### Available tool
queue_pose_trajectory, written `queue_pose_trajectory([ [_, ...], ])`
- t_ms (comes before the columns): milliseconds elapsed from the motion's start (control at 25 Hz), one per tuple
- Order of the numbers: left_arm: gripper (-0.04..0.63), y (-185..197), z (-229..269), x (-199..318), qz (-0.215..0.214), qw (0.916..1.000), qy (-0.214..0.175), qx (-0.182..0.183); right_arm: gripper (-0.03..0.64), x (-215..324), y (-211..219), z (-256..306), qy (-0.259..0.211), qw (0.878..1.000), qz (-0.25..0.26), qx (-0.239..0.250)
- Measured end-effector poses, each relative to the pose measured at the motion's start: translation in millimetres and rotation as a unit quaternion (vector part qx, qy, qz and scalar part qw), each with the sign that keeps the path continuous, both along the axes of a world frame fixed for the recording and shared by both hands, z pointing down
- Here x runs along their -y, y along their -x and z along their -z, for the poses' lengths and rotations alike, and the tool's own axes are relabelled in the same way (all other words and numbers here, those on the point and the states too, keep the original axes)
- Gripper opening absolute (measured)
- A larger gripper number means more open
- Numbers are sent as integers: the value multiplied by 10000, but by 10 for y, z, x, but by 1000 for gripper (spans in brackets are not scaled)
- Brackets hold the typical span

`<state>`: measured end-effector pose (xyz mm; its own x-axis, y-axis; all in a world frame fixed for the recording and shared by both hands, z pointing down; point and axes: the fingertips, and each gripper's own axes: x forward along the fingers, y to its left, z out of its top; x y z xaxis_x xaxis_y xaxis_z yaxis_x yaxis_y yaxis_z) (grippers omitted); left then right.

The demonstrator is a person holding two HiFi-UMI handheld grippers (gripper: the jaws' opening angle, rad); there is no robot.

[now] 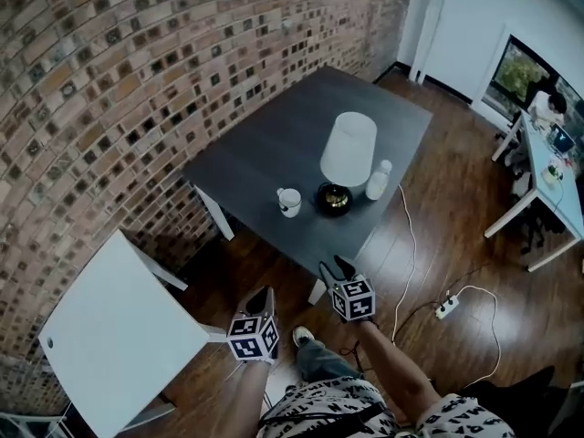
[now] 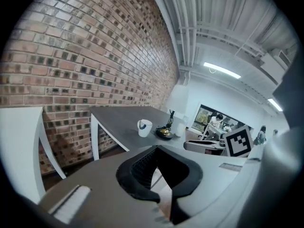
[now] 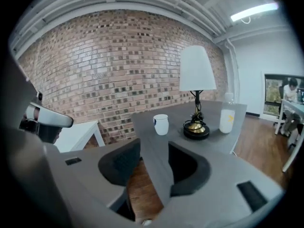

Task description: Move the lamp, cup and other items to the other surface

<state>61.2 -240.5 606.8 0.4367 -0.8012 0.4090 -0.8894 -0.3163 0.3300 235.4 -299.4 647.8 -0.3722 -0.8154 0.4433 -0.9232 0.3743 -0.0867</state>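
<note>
I'm holding both grippers short of the dark table [image 1: 274, 144]. The left gripper [image 1: 260, 292] and the right gripper [image 1: 336, 267] are each showing their jaws apart, with nothing between them. The lamp [image 1: 348, 149], the cup [image 1: 289, 202] and a white bottle [image 1: 378, 181] are all standing together near that table's near edge, while the white table [image 1: 119, 336] is sitting well apart at my left. That fits a load waiting to go over as well as one just brought across.

What's worrying me is the crowding: the cup and bottle are standing just beside the lamp's base [image 1: 333, 198], so a jaw coming in wide could be tipping one off the edge. A white cord [image 1: 408, 235] is trailing from the table to a power strip [image 1: 446, 307] on the floor. It's probably the lamp's, and it could snag or pull taut if the lamp gets carried. The lamp is also looking top-heavy under that shade.
</note>
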Motion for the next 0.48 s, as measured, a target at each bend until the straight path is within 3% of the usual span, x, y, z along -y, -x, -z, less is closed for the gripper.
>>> queue_pose_trajectory([
  [40,3,11,34,-157,-3,10000,-18,-7,174,-201,-11,70,-30,10000,-20,-24],
  [160,3,30,98,-609,-36,10000,-23,-79,33,-732,-26,272,-117,9998,-116,-149],
  [480,3,46,238,-1336,-202,9996,-101,-170,5,-1568,45,565,171,9997,-159,54],
])
